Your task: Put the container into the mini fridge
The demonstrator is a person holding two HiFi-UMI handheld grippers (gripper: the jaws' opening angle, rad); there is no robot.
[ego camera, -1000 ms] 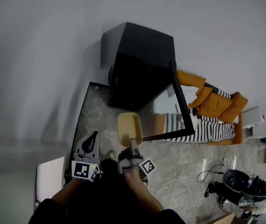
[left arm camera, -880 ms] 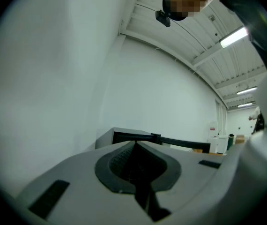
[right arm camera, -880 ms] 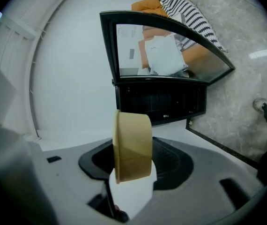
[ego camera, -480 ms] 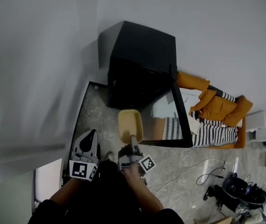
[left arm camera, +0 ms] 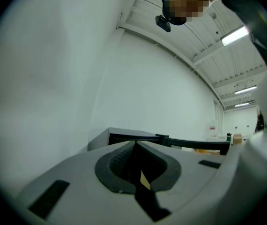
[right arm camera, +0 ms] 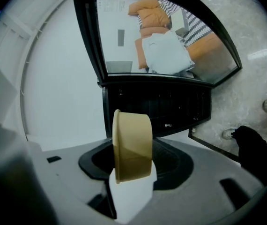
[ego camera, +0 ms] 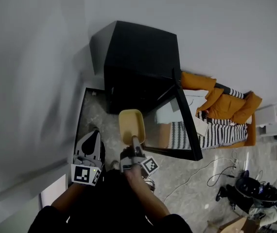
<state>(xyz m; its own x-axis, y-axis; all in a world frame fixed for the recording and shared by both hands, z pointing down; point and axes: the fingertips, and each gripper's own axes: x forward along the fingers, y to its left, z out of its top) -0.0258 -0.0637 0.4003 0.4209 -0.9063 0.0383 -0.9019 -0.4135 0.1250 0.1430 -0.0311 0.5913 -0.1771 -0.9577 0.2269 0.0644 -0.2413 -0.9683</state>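
The black mini fridge stands against the white wall with its glass door swung open to the right. My right gripper is shut on a tan, oval container, held on edge just in front of the fridge's dark opening. In the right gripper view the container stands upright between the jaws of the right gripper, with the fridge's dark inside straight ahead. My left gripper hangs to the left, lower down, shut and empty; in its own view the left gripper points at the fridge.
Behind the open door lie an orange jacket and a striped cloth. Cables and dark gear sit on the marble floor at the right. A white panel is at the lower left. A black strip edges the floor.
The fridge has grown larger and shifted left in the head view. The container, still in my right gripper, now sits closer to the fridge opening. The left gripper has kept its place.
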